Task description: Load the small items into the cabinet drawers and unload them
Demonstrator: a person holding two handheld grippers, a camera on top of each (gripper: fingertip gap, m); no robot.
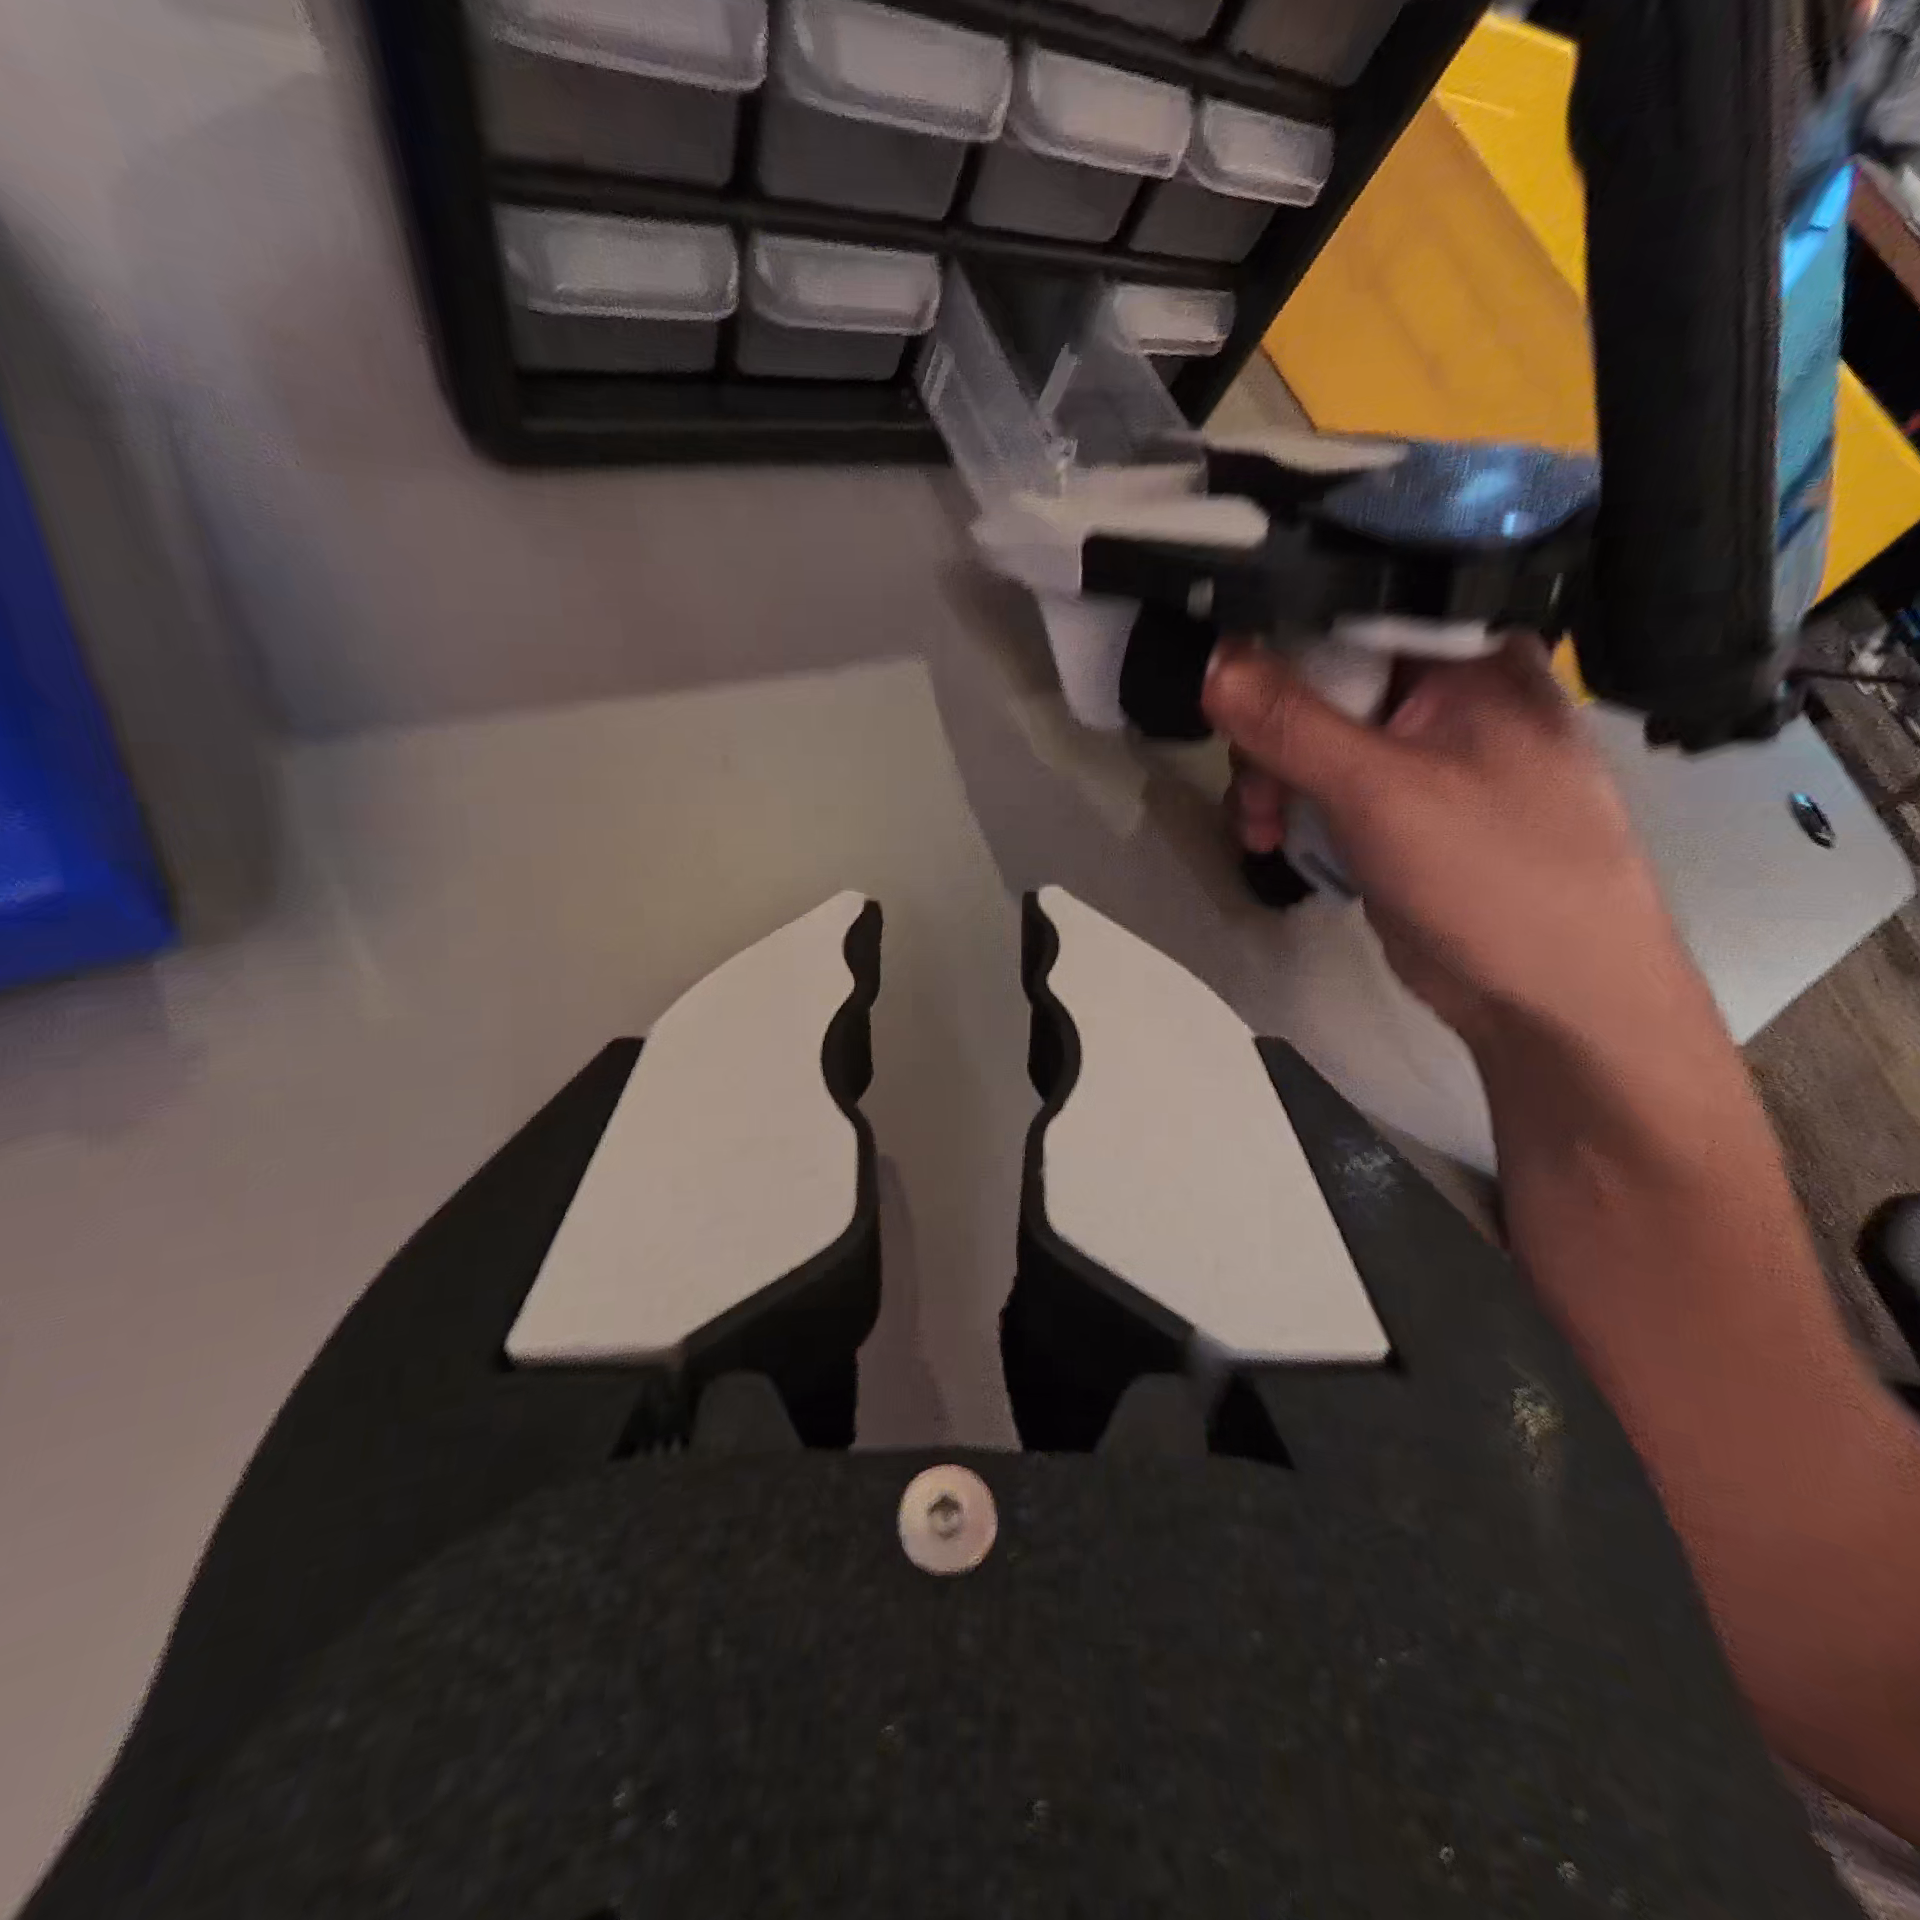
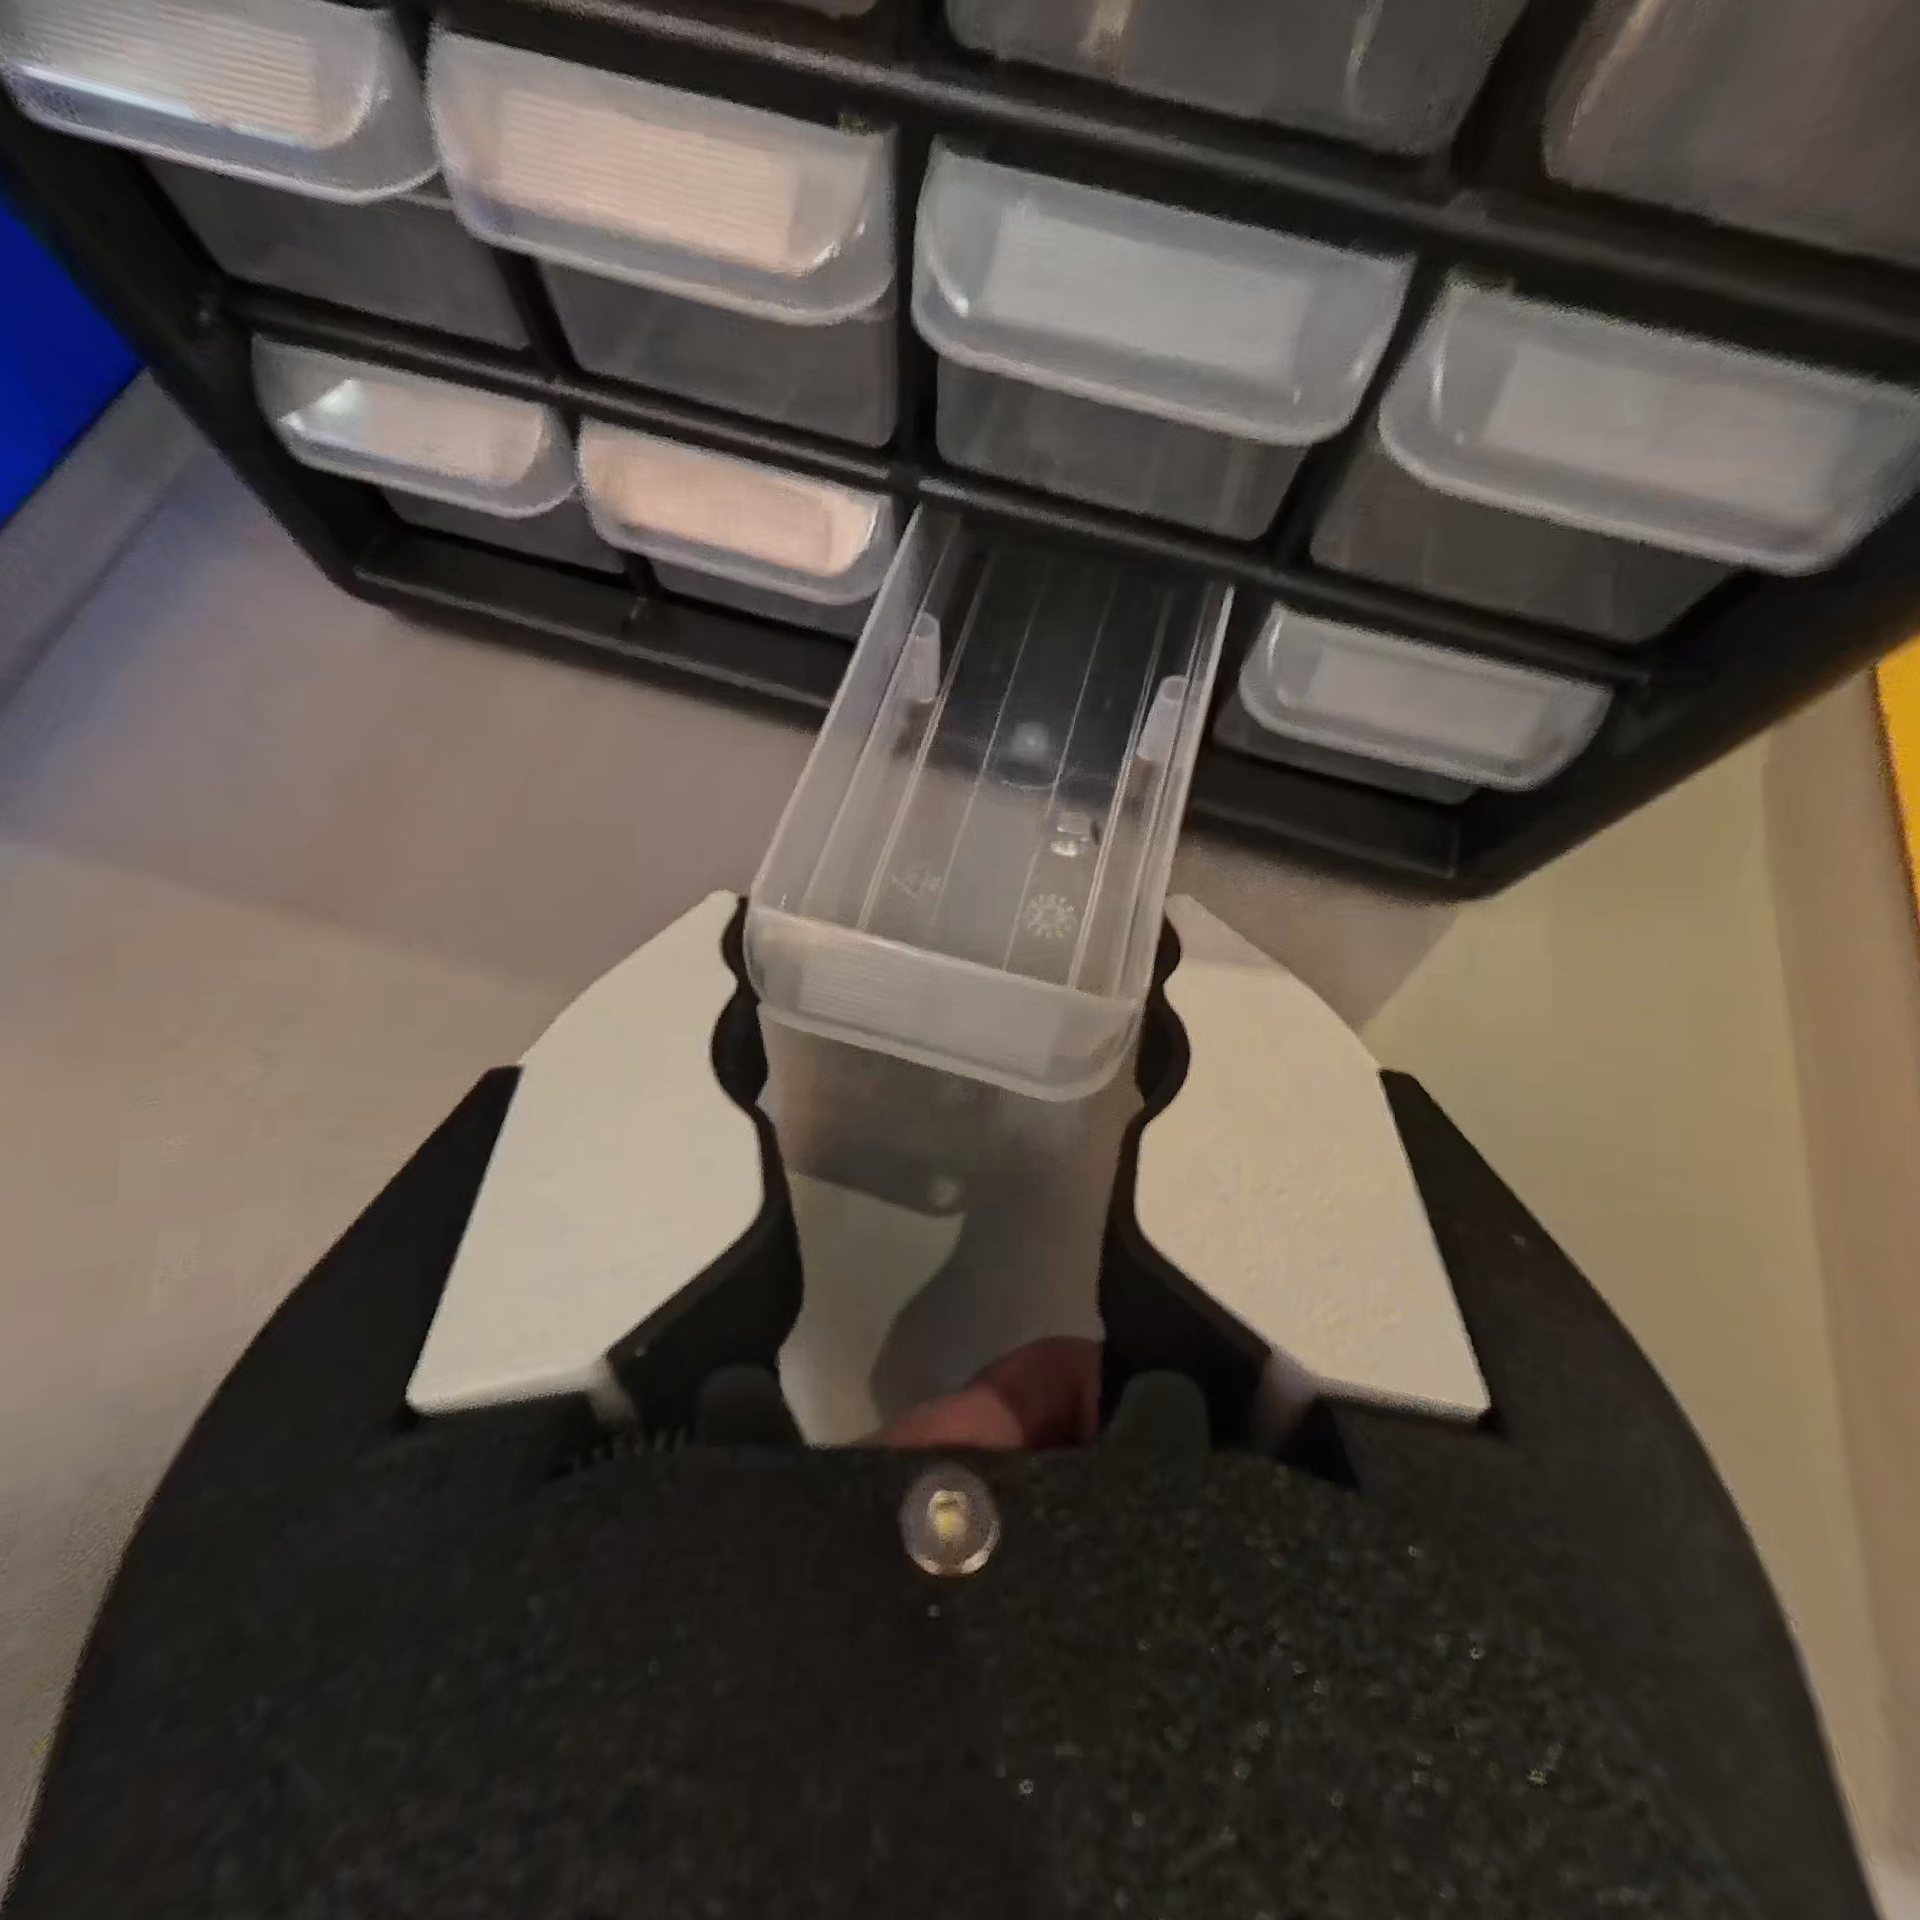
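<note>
1. Blue box-like shape (image 1: 62,727): at the far left edge, blurred; you cannot tell what it is.
2. Pale grey tabletop (image 1: 520,831): it carries the cabinet.
3. Your left gripper (image 1: 951,935): white fingers with black wavy pads, held slightly apart over the bare tabletop, nothing between them.
4. Black plastic cabinet of small clear drawers (image 2: 1039,488): it stands at the back of the tabletop; the drawers in view sit pushed in, save one.
5. Clear plastic drawer (image 2: 966,831): bottom row, third from the left, pulled well out of its slot; no item shows inside it.
6. Your right gripper (image 2: 951,997): clamped across the sides of that drawer's front end.
7. Your right hand (image 1: 1455,810): wrapped around that gripper's handle.
8. Yellow surface (image 1: 1455,312): just right of the cabinet.
</note>
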